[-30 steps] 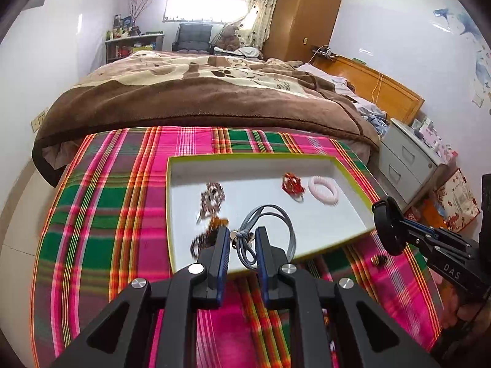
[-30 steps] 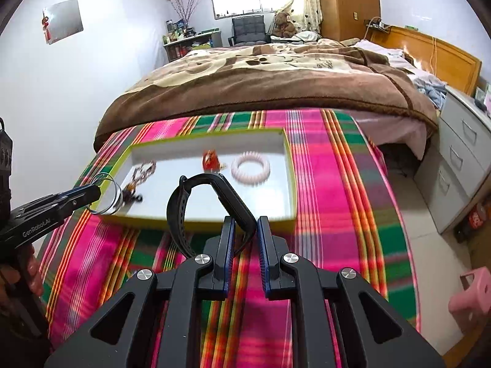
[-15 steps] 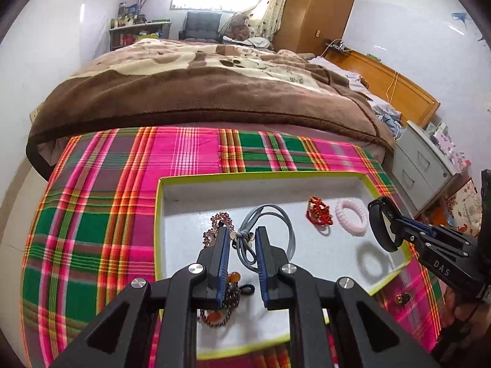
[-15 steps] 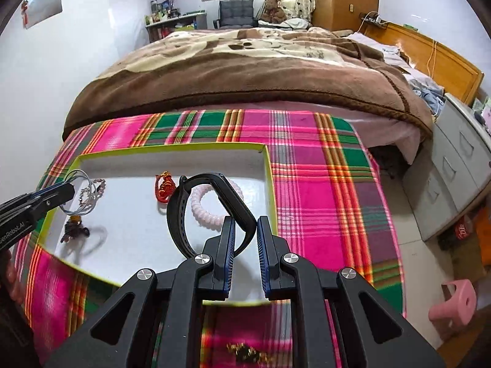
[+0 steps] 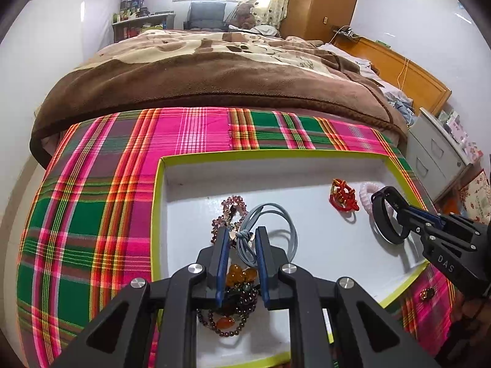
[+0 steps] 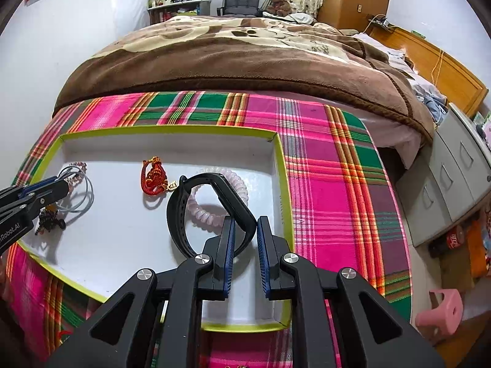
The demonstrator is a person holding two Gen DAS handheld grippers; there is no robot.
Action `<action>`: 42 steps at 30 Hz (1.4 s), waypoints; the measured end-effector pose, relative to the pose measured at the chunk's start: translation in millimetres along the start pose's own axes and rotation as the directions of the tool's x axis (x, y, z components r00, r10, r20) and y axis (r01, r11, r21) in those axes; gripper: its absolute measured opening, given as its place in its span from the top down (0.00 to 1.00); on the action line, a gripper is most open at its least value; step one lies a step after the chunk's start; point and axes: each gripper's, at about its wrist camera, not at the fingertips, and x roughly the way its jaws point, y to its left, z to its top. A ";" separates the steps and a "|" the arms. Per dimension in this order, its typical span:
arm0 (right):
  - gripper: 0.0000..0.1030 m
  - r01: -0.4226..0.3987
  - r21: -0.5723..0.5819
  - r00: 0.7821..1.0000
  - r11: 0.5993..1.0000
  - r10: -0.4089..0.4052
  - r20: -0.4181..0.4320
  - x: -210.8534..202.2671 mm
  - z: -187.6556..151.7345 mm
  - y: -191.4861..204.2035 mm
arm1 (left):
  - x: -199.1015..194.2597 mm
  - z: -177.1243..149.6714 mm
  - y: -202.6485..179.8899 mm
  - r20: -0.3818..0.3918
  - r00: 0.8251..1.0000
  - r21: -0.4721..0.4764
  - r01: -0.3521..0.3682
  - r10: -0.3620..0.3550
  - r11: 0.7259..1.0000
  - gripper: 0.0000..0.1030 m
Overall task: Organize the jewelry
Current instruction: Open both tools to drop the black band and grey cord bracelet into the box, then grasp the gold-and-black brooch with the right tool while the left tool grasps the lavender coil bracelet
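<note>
Tray: shallow white cardboard tray with a lime-green rim [image 5: 159, 214], lying on the pink-and-green plaid cloth [image 5: 92, 190] that covers the desk; both grippers are over its floor.

Left gripper [image 5: 242, 239]: jaws clamped on the knotted part of a grey-blue cord loop [image 5: 276, 214]. The loop fans out beyond the fingertips, to the far side and a little right.

Under the left jaws: a dark beaded strand with amber-orange stones [image 5: 236, 294] lies on the tray floor at the near left; a purple-pink beaded strand [image 5: 228, 211] lies just beyond, partly behind the cord.

Right gripper [image 6: 245, 227]: jaws clamped on a black rubber wristband [image 6: 184, 211], gripped at one bend. The band's long axis runs away from the jaws to the far left, hanging over the tray floor.

Under the wristband: a pale pink coiled hair tie [image 6: 233, 184] lies in the far right part of the tray, partly screened by the band; a red knotted-cord charm [image 6: 153, 178] sits just left of it.

Key relation: each held piece is already inside the rim. Whether either touches the floor cannot be told.

Free floor: the bare white patch lies between the two clusters, in the tray's middle and near side.

Judgement: release looks like the next step; the cord would likely land on the beaded strands, the band across the hair tie, unless each is shifted toward the middle.

Outside tray: a small dark trinket [image 5: 428, 293] lies on the cloth near the right corner, nearer the right gripper.
</note>
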 end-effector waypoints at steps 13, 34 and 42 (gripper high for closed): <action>0.85 -0.001 -0.018 1.000 1.000 0.002 0.028 -2.5 0.1 5.7 | -4.9 -0.7 1.8 0.006 1.000 -0.018 0.006 -0.006 1.000 0.83; 0.61 -0.106 0.025 0.987 0.994 0.102 0.127 -52.8 -21.3 8.3 | -69.1 -29.4 -6.6 0.092 0.994 -0.016 0.061 -0.059 0.998 0.65; 0.60 -0.136 0.032 0.979 0.990 0.130 0.159 -81.6 -50.6 -4.7 | -94.0 -59.5 -2.8 0.094 0.989 -0.032 0.114 -0.111 0.993 0.63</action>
